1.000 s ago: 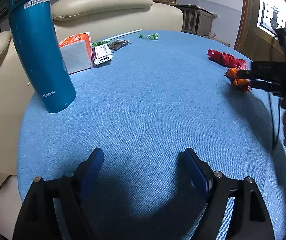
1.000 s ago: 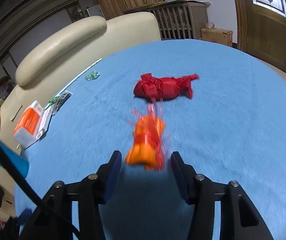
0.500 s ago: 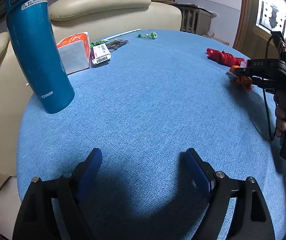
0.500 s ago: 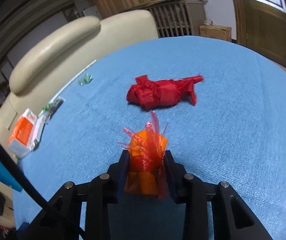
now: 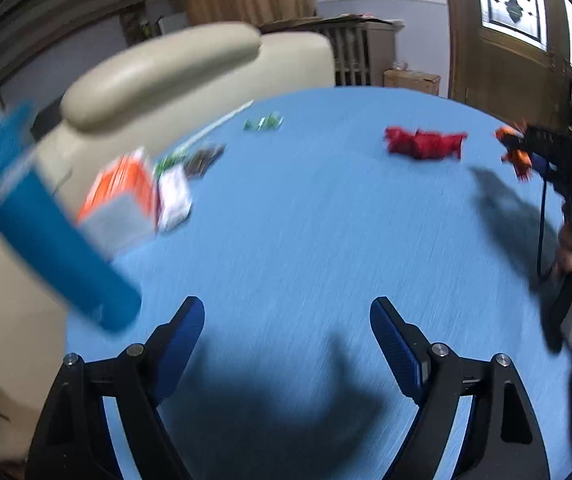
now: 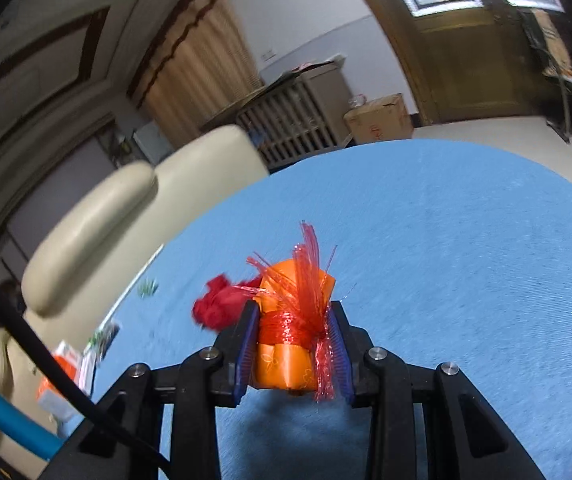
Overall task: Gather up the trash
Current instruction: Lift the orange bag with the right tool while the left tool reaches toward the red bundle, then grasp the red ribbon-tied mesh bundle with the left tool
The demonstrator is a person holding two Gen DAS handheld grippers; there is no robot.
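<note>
My right gripper (image 6: 292, 344) is shut on an orange bundle tied with red string (image 6: 290, 332) and holds it above the blue table (image 6: 466, 260). It also shows at the right of the left wrist view (image 5: 516, 152). A red crumpled wrapper (image 5: 424, 144) lies on the table; it shows partly behind the bundle in the right wrist view (image 6: 215, 308). My left gripper (image 5: 288, 336) is open and empty over the near part of the table. Small green scraps (image 5: 263, 123) lie at the far side.
A blue bottle (image 5: 45, 232) stands at the left edge. An orange and white tissue pack (image 5: 121, 200), a white label card (image 5: 173, 198) and a dark wrapper (image 5: 203, 158) lie beside it. Cream chairs (image 5: 173, 60) ring the far side.
My right gripper closed on the orange bundle and lifted it off the table. My left gripper swung and tilted, blurring its view; it stays open.
</note>
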